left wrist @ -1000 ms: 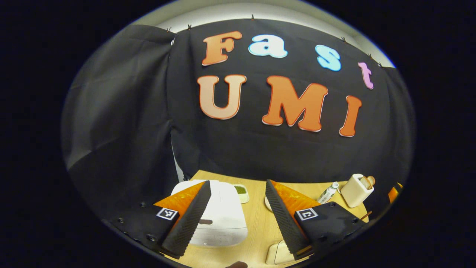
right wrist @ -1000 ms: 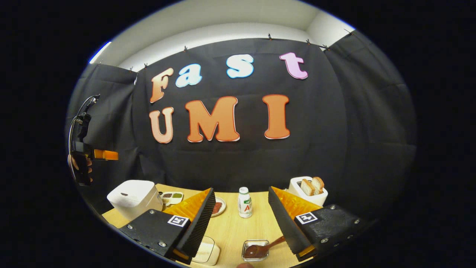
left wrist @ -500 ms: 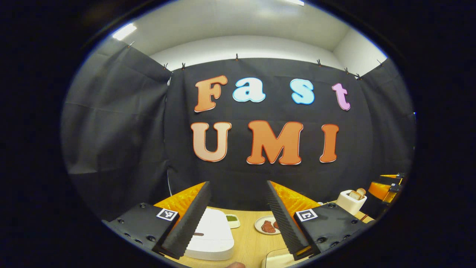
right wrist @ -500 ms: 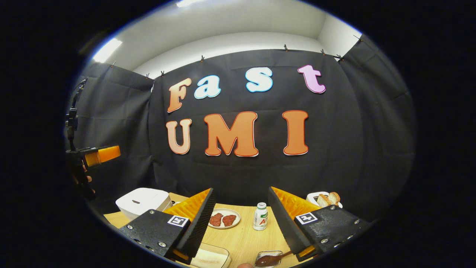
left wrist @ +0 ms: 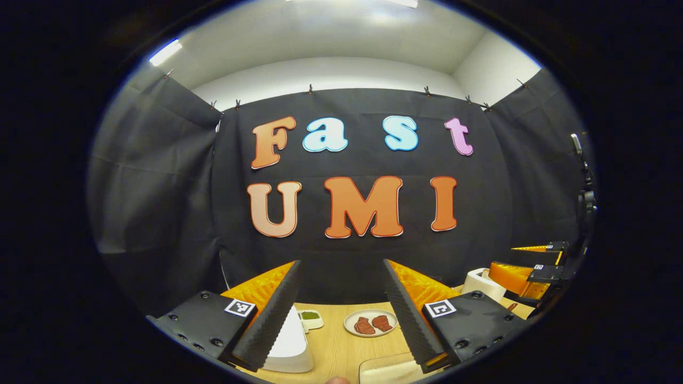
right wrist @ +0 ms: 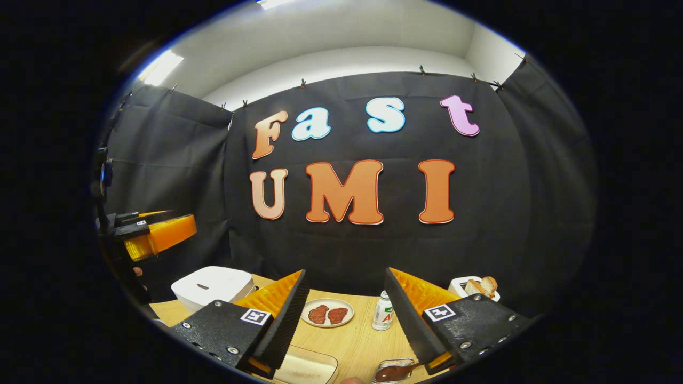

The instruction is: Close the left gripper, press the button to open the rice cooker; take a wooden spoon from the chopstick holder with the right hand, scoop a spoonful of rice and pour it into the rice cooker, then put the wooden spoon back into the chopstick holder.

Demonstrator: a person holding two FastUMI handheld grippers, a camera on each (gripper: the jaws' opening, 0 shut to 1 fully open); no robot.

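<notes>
Both the left gripper [left wrist: 341,309] and right gripper [right wrist: 346,314] hover above the worktop [right wrist: 357,341] with jaws apart, gripping nothing. The white rice cooker [right wrist: 213,285] sits lid-closed at the worktop's left.

white rice cooker [right wrist: 213,285], lid shut, sits at the wooden table's left end.

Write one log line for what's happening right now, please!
stage: start | left gripper: open, raised | right gripper: open, raised | white rounded rice cooker: lid shut, untouched
</notes>
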